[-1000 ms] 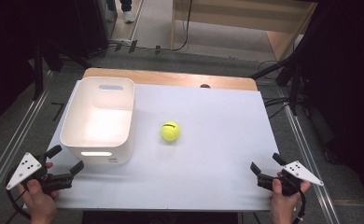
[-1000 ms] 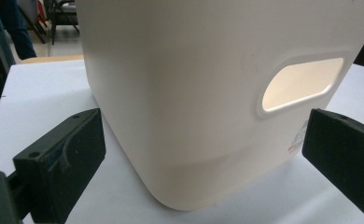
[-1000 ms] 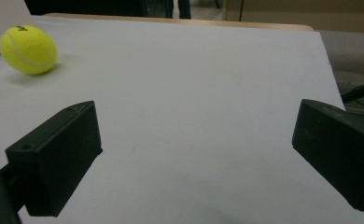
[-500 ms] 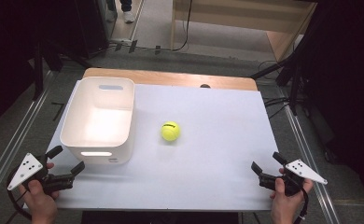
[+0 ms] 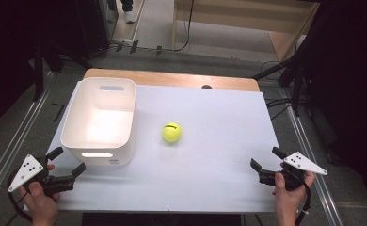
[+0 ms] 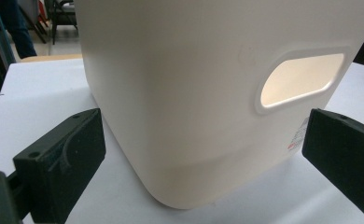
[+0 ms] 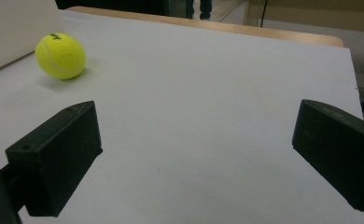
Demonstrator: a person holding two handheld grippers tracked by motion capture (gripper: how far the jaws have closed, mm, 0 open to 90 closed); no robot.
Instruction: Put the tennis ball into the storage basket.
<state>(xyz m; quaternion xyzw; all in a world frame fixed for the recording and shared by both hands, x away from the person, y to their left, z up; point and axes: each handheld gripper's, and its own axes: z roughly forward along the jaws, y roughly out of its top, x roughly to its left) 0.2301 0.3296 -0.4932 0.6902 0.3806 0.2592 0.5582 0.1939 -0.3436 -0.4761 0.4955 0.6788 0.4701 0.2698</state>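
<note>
A yellow tennis ball (image 5: 171,133) lies near the middle of the white table top (image 5: 210,179). To its left stands an empty white bin (image 5: 71,123) with a handle cut-out in its near wall. My left gripper (image 5: 69,160) is open at the near left corner, just short of the bin, with nothing between its jaws. In the left gripper view the bin wall (image 6: 180,93) and its cut-out (image 6: 301,79) stand close ahead of the open left gripper (image 6: 203,163). My right gripper (image 5: 265,158) is open and empty near the front right edge. The right gripper view has the ball (image 7: 60,56) far off to the left of that gripper (image 7: 194,158).
A wooden strip (image 5: 172,79) runs along the table's far edge. Dark stands and cables are on the floor to both sides. Bare table lies between the ball and the right gripper.
</note>
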